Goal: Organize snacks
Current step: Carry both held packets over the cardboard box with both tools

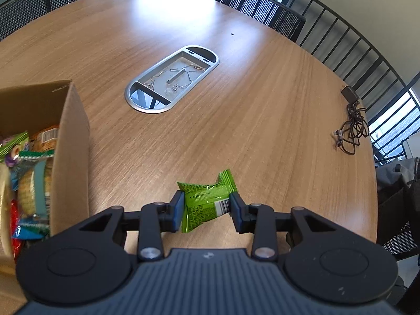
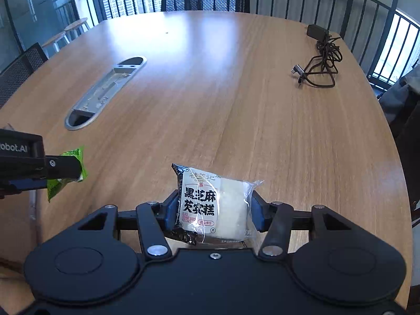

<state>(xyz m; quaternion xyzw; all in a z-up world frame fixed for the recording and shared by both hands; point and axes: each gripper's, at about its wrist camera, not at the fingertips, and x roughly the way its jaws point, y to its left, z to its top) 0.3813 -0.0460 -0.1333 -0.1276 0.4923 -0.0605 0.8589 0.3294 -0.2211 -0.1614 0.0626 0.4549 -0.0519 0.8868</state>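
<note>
Left gripper (image 1: pixel 207 207) clamped a green packet (image 1: pixel 204 202); only its view showed the snack-filled box (image 1: pixel 71 141). Right gripper (image 2: pixel 212 207) squeezed a white cake pack (image 2: pixel 210 204).

Cardboard box (image 1: pixel 71 141) cut off left

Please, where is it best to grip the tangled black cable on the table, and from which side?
Probably the bunched loops of the black cable, from above, jaws straddling the bundle. It lies flat on the table, so a side approach finds little; the adapter block looks bulkier.
</note>
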